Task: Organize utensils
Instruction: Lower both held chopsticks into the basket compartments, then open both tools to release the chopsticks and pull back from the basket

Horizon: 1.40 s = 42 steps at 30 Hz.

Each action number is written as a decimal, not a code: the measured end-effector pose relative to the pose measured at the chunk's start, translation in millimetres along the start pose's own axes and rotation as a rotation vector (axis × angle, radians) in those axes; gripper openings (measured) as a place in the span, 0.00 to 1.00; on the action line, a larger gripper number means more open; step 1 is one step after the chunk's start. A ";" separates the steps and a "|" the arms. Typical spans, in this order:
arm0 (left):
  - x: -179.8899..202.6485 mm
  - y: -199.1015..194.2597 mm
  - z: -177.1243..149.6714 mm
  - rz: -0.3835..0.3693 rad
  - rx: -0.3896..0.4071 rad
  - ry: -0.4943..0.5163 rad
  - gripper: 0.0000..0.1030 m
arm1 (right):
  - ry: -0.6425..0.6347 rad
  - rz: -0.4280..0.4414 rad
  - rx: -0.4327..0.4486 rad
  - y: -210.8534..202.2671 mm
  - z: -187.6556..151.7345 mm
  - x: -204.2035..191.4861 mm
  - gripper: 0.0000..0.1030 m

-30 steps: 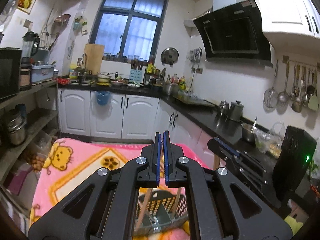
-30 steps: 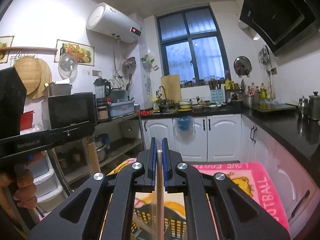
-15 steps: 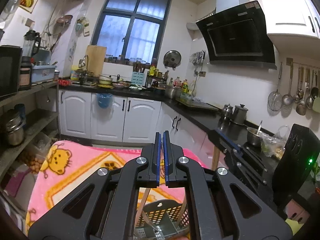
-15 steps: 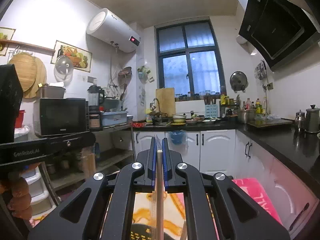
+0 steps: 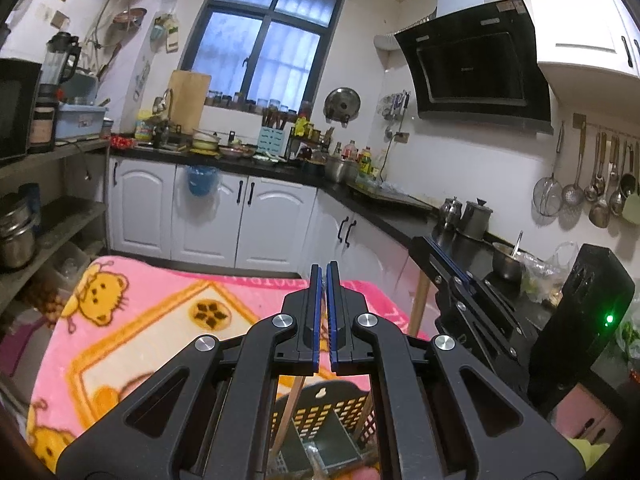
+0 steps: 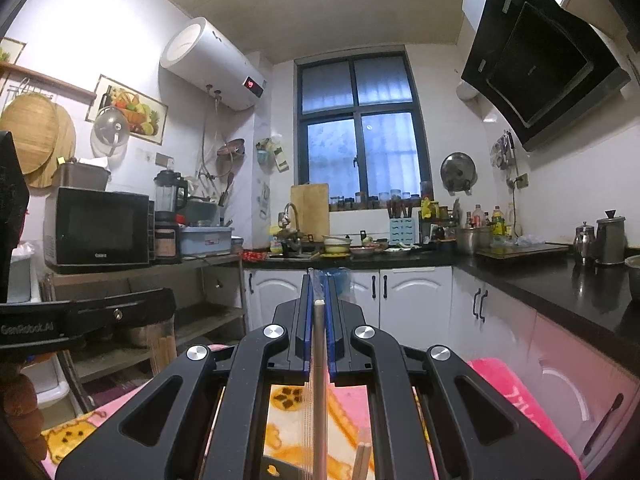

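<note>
My left gripper (image 5: 324, 270) is shut with nothing between its blue pads, just above a dark perforated utensil basket (image 5: 332, 412) that holds wooden sticks (image 5: 290, 408). The basket stands on a pink cartoon blanket (image 5: 132, 320). My right gripper (image 6: 319, 278) is shut on a pale chopstick (image 6: 319, 380) that runs down between its fingers. In the left wrist view the right gripper (image 5: 444, 260) hovers to the right of the basket with the chopstick (image 5: 418, 304) hanging below it. Another chopstick tip (image 6: 362, 456) shows at the bottom of the right wrist view.
A black counter (image 5: 392, 216) with kettles (image 5: 474, 216) and a pot runs along the right wall above white cabinets (image 5: 208, 216). Open shelves (image 6: 120, 268) with a microwave (image 6: 98, 230) stand on the left. A person's hand (image 6: 20, 404) holds the left gripper's body (image 6: 80, 314).
Both grippers have sunk toward the table. The right wrist view has tipped upward, showing more ceiling and less blanket. The chopstick stays clamped in the right gripper, and the left stays shut.
</note>
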State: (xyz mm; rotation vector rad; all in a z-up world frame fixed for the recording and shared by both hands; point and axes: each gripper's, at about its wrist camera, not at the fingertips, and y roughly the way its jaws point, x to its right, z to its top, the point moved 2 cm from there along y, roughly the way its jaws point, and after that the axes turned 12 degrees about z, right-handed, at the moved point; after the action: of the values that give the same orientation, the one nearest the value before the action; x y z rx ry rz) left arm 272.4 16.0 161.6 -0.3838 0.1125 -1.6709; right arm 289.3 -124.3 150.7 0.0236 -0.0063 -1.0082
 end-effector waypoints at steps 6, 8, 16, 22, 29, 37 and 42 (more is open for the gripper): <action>-5.4 6.4 -14.4 0.001 -0.030 -0.005 0.01 | 0.017 0.004 -0.022 -4.5 -7.2 0.5 0.07; -6.7 6.8 -17.8 0.005 -0.032 -0.005 0.01 | 0.025 0.008 -0.021 -9.3 -7.7 1.4 0.15; -12.9 8.2 -30.3 0.020 -0.051 -0.006 0.01 | 0.057 0.003 -0.038 -34.6 -11.2 5.4 0.30; -17.2 6.1 -37.1 0.043 -0.066 -0.009 0.01 | 0.069 0.001 -0.080 -52.3 -15.4 5.3 0.36; -29.6 -5.1 -46.0 0.087 -0.091 -0.027 0.18 | 0.104 -0.016 -0.172 -67.3 -24.2 6.3 0.40; -45.6 -22.8 -59.9 0.110 -0.119 -0.050 0.38 | 0.143 -0.017 -0.250 -81.2 -38.9 3.6 0.44; -51.7 -37.3 -67.9 0.117 -0.118 -0.062 0.47 | 0.162 -0.024 -0.264 -95.3 -45.2 1.0 0.48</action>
State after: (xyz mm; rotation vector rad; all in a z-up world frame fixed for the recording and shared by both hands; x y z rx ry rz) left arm 220.5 61.8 99.3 -0.5084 0.1845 -1.5393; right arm 210.0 -175.2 103.3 -0.1360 0.2756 -1.0220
